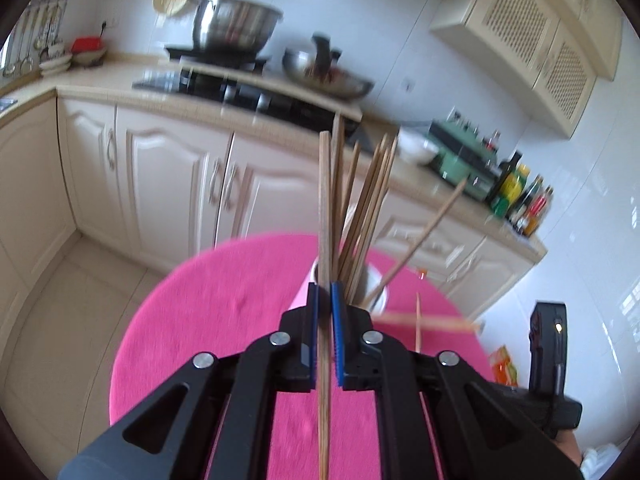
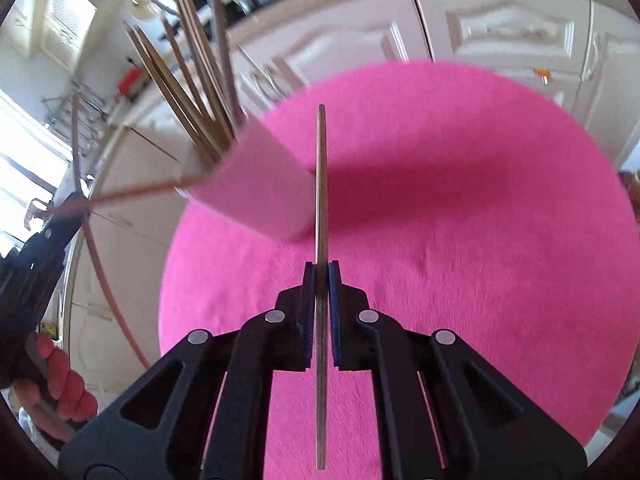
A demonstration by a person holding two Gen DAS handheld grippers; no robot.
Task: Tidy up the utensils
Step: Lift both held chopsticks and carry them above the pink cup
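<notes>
A pink cup stands on the round pink table and holds several wooden chopsticks. It also shows in the left wrist view, with its chopsticks fanned out. My left gripper is shut on one chopstick, held upright right at the cup's near side. My right gripper is shut on another chopstick, which points forward just right of the cup. The right gripper's body shows at the right in the left wrist view. The left gripper shows at the left in the right wrist view.
Cream kitchen cabinets and a counter with a stove, pots and bottles run behind the table. Two loose chopsticks lie on the table beyond the cup. A tiled floor lies to the left.
</notes>
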